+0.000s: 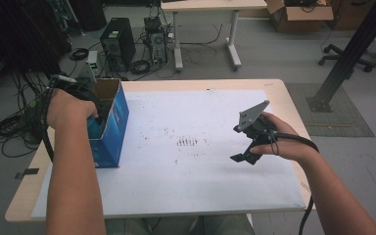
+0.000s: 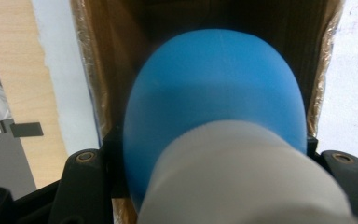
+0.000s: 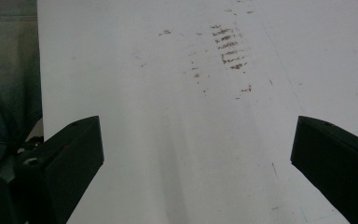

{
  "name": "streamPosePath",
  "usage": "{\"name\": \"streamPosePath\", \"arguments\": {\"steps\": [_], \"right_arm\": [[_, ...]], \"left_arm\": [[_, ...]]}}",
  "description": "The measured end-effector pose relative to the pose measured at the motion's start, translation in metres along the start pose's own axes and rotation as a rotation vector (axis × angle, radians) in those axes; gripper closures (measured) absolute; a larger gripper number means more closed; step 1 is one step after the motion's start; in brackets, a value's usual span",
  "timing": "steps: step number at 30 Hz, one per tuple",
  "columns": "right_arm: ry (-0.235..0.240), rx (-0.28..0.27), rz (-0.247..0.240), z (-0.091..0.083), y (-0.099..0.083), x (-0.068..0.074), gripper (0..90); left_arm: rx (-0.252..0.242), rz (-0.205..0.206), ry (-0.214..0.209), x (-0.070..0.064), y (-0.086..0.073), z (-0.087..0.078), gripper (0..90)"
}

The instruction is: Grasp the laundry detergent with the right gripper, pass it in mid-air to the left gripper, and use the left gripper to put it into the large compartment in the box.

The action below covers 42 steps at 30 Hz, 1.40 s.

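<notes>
A tall blue carton (image 1: 113,128) with a brown cardboard inside (image 2: 121,56) stands open-topped at the left of the white sheet (image 1: 200,176). My left hand (image 1: 68,107) reaches into its top. There my left gripper (image 2: 209,158) is shut on a rounded blue object with a white ribbed cap (image 2: 214,93), like a bottle, that points down into the carton. Over the right of the sheet my right gripper (image 1: 247,152) hovers, and its jaws (image 3: 196,154) stand wide open with nothing between them above bare, brown-smudged sheet (image 3: 228,46).
The sheet covers most of a light wooden table (image 1: 286,93). On the floor beyond are a computer tower (image 1: 117,44), loose cables (image 1: 14,127), another table (image 1: 205,6), a cardboard box (image 1: 298,17) and a black metal post (image 1: 352,49).
</notes>
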State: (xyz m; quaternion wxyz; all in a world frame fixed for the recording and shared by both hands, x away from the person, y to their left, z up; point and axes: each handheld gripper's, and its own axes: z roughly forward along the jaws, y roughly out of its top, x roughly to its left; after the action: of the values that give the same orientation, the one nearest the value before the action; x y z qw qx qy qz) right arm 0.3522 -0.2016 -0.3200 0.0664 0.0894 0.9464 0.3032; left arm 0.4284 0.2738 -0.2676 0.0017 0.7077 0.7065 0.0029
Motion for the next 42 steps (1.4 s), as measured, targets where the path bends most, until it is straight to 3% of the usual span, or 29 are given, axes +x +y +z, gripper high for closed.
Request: {"name": "streamPosePath", "arguments": {"steps": [29,42], "right_arm": [[0.005,0.003,0.01,0.001,-0.006,0.0,2.4],[0.007,-0.007,0.007,0.0,-0.005,0.002,2.4]], "left_arm": [[0.037,0.01,0.0,0.002,0.002,0.03,38.9],[0.034,0.014,0.005,0.003,0.0,0.031,38.7]]}}
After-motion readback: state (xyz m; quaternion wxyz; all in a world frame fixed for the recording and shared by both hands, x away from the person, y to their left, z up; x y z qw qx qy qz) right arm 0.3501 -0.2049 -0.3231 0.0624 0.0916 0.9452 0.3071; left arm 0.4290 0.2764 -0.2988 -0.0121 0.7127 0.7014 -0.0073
